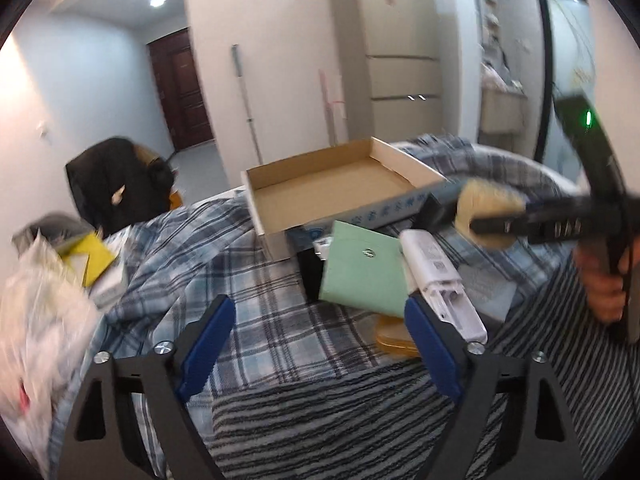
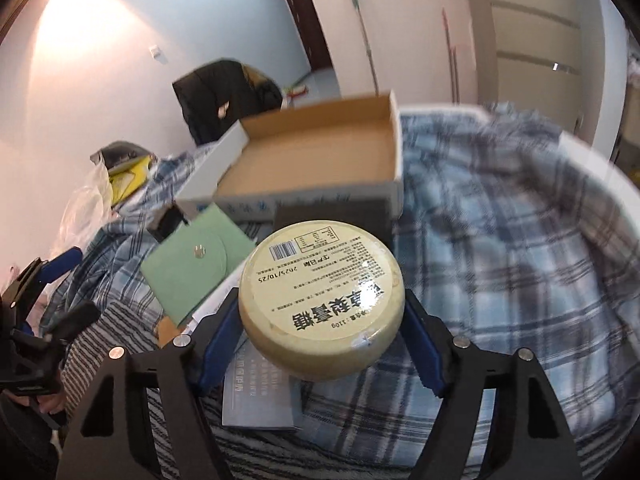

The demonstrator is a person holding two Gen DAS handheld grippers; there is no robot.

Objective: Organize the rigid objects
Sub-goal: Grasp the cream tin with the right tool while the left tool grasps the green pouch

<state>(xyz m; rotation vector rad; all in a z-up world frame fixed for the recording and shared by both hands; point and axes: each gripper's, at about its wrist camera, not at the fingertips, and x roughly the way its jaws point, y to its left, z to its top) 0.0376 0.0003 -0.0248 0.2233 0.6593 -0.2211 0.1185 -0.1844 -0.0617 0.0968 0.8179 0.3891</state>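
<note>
A round cream tin (image 2: 322,300) is pinched between the 2 blue pads of the right gripper (image 2: 322,326), held above the plaid cloth (image 2: 500,240), near the open cardboard box (image 2: 320,152). The left gripper (image 1: 320,344) is spread wide, gripping nothing.

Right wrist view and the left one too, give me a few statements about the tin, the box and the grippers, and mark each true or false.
1. The right gripper holds a round tin. True.
2. The cardboard box is full of items. False: it shows a bare bottom.
3. The left gripper is open with nothing between its fingers. True.
4. The green envelope lies inside the box. False: it lies on the plaid cloth, outside the box.
</note>
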